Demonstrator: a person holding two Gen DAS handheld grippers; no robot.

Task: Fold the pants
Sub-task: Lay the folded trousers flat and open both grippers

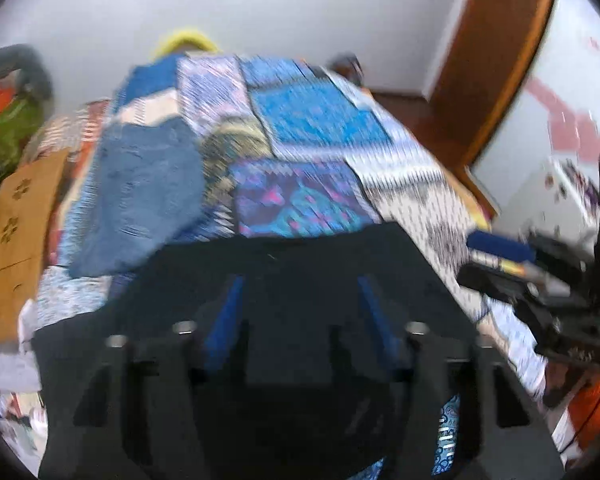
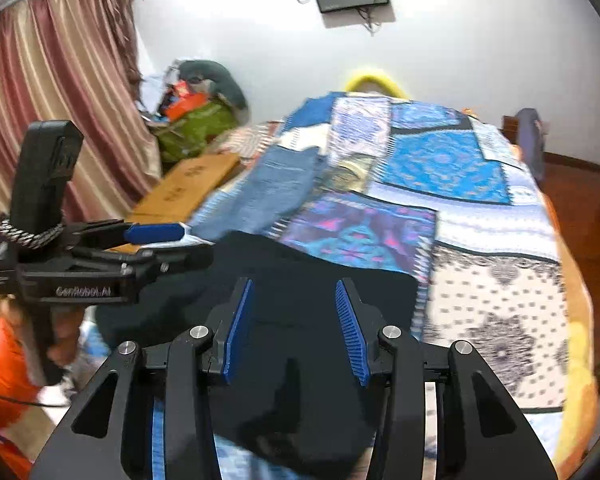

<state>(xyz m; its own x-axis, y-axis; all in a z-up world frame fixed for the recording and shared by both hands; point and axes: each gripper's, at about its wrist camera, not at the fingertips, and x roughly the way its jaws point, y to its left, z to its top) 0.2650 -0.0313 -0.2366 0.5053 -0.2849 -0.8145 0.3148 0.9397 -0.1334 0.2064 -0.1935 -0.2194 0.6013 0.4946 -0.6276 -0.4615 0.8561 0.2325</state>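
Dark navy pants (image 2: 300,304) lie on the near end of the bed, also in the blurred left wrist view (image 1: 300,264). My right gripper (image 2: 294,284) is open just above them, blue pads wide apart with nothing between. My left gripper (image 1: 300,284) is open over the same dark cloth; it also shows from the side in the right wrist view (image 2: 180,240), jaws apart at the pants' left edge. My right gripper also shows at the right in the left wrist view (image 1: 488,252). Folded blue jeans (image 2: 276,188) lie farther up the bed (image 1: 140,196).
The bed carries a patchwork quilt (image 2: 440,168). A cardboard box (image 2: 184,192) stands along its left side, with a striped curtain (image 2: 52,112) and a pile of bags (image 2: 196,120) behind. A wooden door (image 1: 496,60) is at the right.
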